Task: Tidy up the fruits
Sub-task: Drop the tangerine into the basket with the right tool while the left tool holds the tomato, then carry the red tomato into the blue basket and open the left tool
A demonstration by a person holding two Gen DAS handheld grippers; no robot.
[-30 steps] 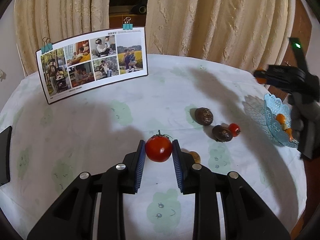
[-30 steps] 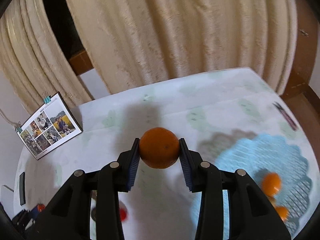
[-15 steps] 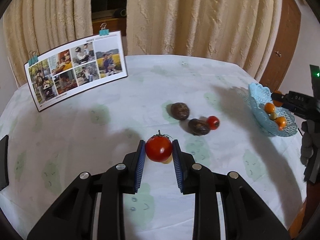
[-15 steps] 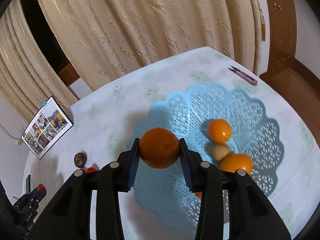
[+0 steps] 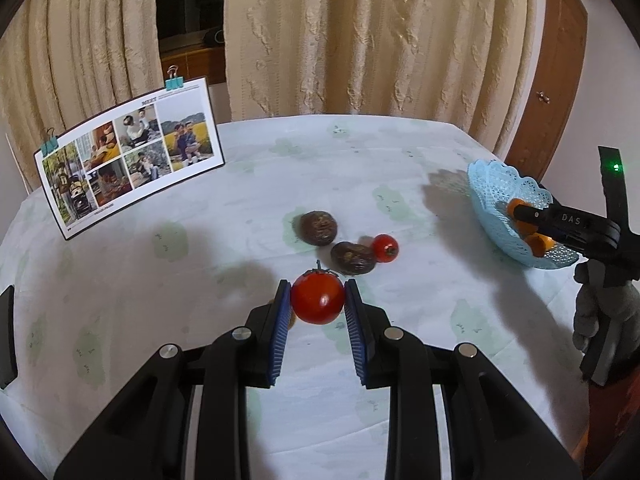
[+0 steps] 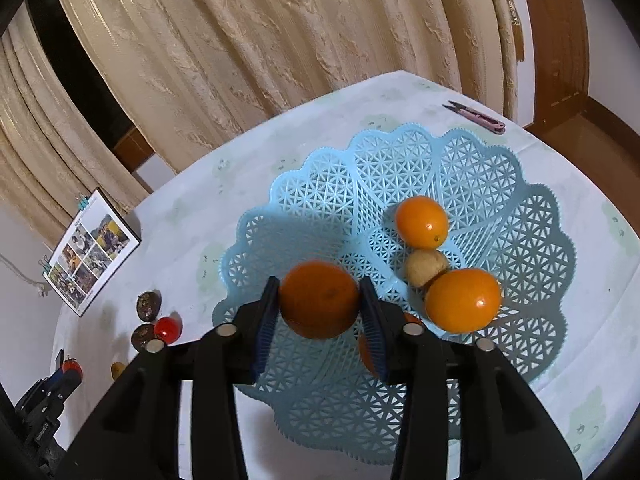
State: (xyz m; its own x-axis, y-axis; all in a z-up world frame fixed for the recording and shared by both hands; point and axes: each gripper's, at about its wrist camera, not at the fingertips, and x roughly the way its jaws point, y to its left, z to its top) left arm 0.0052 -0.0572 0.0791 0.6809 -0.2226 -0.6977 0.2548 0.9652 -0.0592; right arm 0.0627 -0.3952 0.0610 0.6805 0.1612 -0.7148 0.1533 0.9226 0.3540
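Observation:
My left gripper (image 5: 317, 307) is shut on a red tomato (image 5: 318, 298), held above the table. Beyond it lie two brown fruits (image 5: 318, 227) (image 5: 352, 258) and a small red tomato (image 5: 385, 248). My right gripper (image 6: 320, 312) is shut on an orange (image 6: 319, 305), held low over the blue lattice basket (image 6: 460, 168). In the basket lie two oranges (image 6: 422, 222) (image 6: 463, 300) and a small tan fruit (image 6: 425, 267). The right gripper also shows in the left wrist view (image 5: 520, 212), reaching into the basket (image 5: 492, 188).
A photo card (image 5: 128, 156) with clips stands at the table's back left. Pink scissors (image 6: 476, 116) lie beyond the basket. Curtains hang behind the table. A small yellow fruit (image 6: 117, 369) lies near the left gripper (image 6: 68, 370).
My right gripper has moved with the orange over the basket and lowered into it. My left gripper has lifted the tomato and turned slightly right.

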